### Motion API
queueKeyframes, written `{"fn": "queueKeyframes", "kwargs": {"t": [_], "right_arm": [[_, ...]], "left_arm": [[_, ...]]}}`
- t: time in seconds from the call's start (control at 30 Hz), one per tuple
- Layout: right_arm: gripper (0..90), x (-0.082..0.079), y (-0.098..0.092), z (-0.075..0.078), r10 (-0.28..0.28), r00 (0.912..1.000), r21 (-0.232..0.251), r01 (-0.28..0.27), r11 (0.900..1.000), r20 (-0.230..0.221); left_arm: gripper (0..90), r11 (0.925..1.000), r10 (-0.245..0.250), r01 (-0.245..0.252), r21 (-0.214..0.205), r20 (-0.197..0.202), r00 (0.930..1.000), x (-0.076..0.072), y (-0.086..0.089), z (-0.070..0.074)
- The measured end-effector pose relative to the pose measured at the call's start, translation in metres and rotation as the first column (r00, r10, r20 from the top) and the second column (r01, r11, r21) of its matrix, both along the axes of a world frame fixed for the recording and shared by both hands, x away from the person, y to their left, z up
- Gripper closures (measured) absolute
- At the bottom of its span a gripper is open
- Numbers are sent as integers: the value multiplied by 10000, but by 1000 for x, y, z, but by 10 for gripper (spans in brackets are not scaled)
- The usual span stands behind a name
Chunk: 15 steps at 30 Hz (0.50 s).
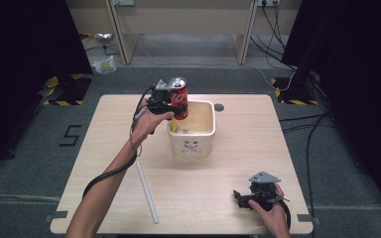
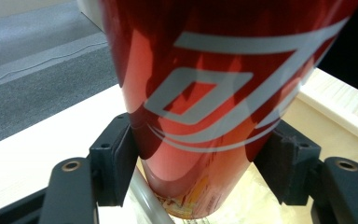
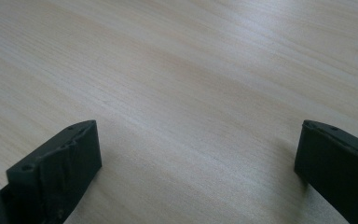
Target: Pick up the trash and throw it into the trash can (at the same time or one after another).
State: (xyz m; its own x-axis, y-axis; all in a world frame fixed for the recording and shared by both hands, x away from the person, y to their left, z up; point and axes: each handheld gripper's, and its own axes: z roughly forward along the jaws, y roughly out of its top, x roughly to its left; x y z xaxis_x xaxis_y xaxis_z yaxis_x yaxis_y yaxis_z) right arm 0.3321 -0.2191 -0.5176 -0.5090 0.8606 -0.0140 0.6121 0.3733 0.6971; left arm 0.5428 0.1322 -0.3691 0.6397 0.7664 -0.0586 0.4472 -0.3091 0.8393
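A red soda can (image 1: pixel 179 95) with white markings hangs upright over the left rim of a cream square bin (image 1: pixel 191 144). My left gripper (image 1: pixel 177 110) is shut on the can low on its body. In the left gripper view both black pads press the red can (image 2: pixel 205 93), and the bin's rim (image 2: pixel 335 112) runs below at the right. Something yellowish lies at the bottom of the bin. My right gripper (image 1: pixel 237 199) rests low near the table's front right corner. It is open, its jaws (image 3: pixel 196 172) wide apart over bare wood with nothing between them.
A white tube (image 1: pixel 147 191) lies on the light wooden table (image 1: pixel 238 163) toward the front left. A round cable hole (image 1: pixel 219 107) sits behind the bin. Beyond the table are grey floor, desk legs and cables.
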Motion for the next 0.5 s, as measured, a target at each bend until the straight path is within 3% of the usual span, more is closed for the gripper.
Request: {"fn": "queueKeyframes", "kwargs": {"t": [0.5], "right_arm": [[8,0,0,0,14,10000,-13,-14,10000,5]], "left_arm": [[331,9998,73,-73,-164,-24,10000,2,-1,-4]]}}
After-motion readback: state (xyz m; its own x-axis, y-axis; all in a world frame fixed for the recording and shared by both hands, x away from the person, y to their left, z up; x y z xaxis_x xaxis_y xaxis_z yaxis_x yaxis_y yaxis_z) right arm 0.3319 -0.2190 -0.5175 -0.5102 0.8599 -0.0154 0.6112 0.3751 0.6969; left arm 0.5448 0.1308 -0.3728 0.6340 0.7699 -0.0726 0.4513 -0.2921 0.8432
